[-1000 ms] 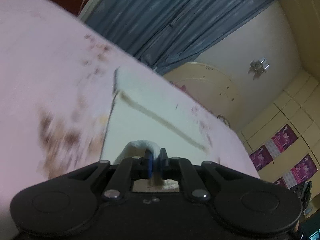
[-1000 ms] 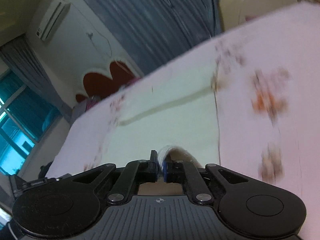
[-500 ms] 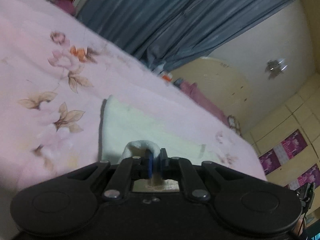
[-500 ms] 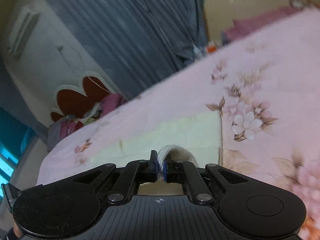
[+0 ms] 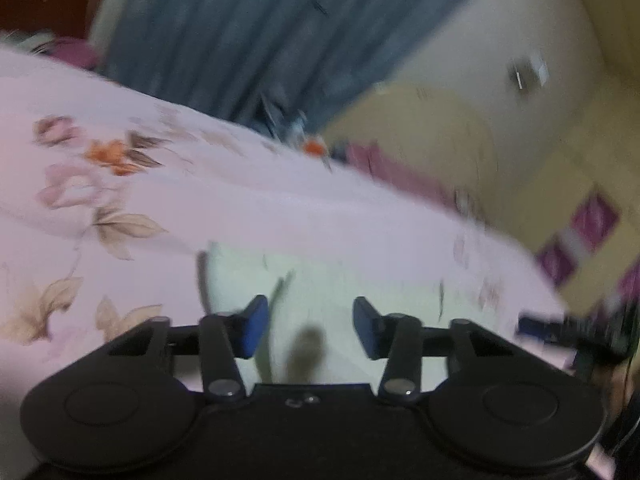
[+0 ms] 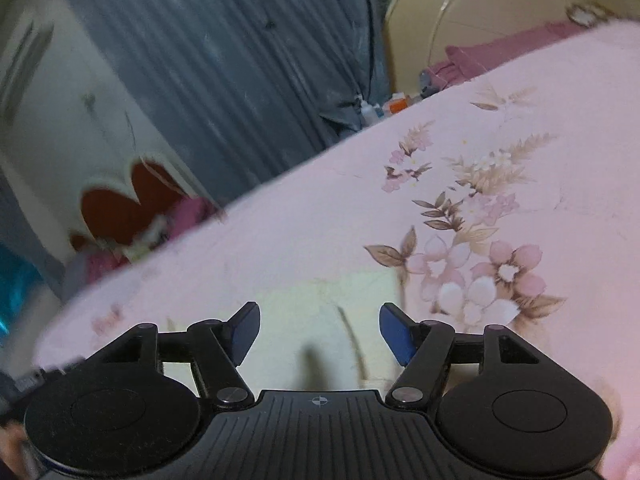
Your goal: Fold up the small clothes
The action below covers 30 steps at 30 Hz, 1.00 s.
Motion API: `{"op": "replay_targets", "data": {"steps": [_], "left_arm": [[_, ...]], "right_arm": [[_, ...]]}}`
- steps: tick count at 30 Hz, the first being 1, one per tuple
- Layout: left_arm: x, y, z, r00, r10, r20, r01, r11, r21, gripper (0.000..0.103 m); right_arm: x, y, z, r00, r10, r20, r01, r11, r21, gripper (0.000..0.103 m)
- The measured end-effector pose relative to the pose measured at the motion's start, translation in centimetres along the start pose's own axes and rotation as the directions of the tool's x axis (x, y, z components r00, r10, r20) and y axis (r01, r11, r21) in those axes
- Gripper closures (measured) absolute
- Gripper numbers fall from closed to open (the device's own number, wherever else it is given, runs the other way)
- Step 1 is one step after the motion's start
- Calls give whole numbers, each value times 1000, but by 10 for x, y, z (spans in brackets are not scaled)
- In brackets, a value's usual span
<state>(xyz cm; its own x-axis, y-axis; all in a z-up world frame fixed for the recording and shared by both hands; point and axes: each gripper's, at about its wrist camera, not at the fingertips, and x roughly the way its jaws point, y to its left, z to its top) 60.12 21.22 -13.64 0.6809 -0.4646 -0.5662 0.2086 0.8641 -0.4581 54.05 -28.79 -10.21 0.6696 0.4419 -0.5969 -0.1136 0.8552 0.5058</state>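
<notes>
A pale cream-white small garment (image 5: 320, 292) lies folded flat on the pink flowered bedspread (image 5: 120, 184), just beyond both grippers. In the left wrist view, which is blurred, my left gripper (image 5: 306, 326) hovers over the cloth's near edge; its jaws are opening, and nothing is pinched between the blue pads (image 5: 252, 326). In the right wrist view the same cream garment (image 6: 320, 308) sits under my right gripper (image 6: 320, 330), whose jaws are opening too, with only the flat cloth below them. The garment's right edge ends beside a printed flower.
The bedspread (image 6: 480, 200) runs far ahead and to both sides. Behind the bed hangs a grey-blue curtain (image 6: 224, 60). A cream headboard (image 6: 500, 20), purple cloth (image 6: 500, 52) and small bottles (image 6: 384, 108) lie at the bed's far edge. A red heart-shaped cushion (image 6: 128, 208) is at left.
Both grippers held a fold of the cream garment shut between their pads; now both have let go and stand apart. The cloth lies flat on the bed.
</notes>
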Motion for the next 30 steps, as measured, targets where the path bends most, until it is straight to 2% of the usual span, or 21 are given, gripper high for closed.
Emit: {"op": "replay_targets", "data": {"steps": [3,4,6,7,8,10,12,16,18,21,22,24,25,26,27,28,29,30], "left_arm": [[18,-14,-1,993,83,-80,-74,991,114,69],[21,-15,-2,992,92,-91,-80,989,124,68],[23,-17,-4,989,106,-99,-93,987,127,75],[23,-16,-4,990,95,-100,-83,990,117,92],[23,-14,-4,992,80,-102,-70,992,100,97],[16,-14,-4,995,74,-60,-68,993,92,98],[0,-17,-2,999,39,23,-41,996,84,99],[-6,-18,1,993,68,99,-75,995,68,99],[5,-14,3,994,91,66,-94,995,45,99],[32,-8,1,991,137,-13,-136,990,35,98],[37,-7,-3,991,134,-22,-133,990,38,95],[35,-6,-1,990,137,-18,-136,990,25,91],[30,-7,0,989,148,-11,-148,989,20,83],[20,-14,0,982,185,23,-186,982,40,74],[11,-24,-1,976,206,67,-211,974,80,71],[4,-37,-3,978,190,92,-200,972,123,71],[7,-48,-4,985,153,74,-162,977,139,71],[13,-60,-6,992,121,46,-127,979,157,71]], "right_arm": [[21,14,-2,996,-58,-66,51,994,-102,64],[26,18,-4,994,-76,-82,64,989,-136,67],[38,22,-9,990,-94,-107,71,978,-196,86],[39,25,-12,989,-104,-107,78,972,-223,91],[40,28,-13,988,-115,-105,85,964,-251,101],[39,34,-17,989,-129,-74,101,947,-304,101],[27,39,-15,993,-118,-4,111,939,-326,101],[20,46,-2,990,-108,96,135,925,-354,101],[33,41,6,990,-120,76,139,933,-331,101],[63,26,3,985,-171,-14,159,940,-302,101],[72,21,-2,983,-179,-41,159,943,-293,101],[71,19,-4,984,-177,-20,164,945,-284,101],[68,20,-3,983,-184,-14,173,944,-280,101],[63,24,-2,978,-207,-1,198,938,-284,88],[53,30,-2,969,-244,46,247,923,-296,57],[39,40,-4,971,-212,108,235,921,-310,45],[34,47,-5,983,-148,104,174,934,-313,44],[38,58,-7,991,-121,66,135,937,-322,44]]}}
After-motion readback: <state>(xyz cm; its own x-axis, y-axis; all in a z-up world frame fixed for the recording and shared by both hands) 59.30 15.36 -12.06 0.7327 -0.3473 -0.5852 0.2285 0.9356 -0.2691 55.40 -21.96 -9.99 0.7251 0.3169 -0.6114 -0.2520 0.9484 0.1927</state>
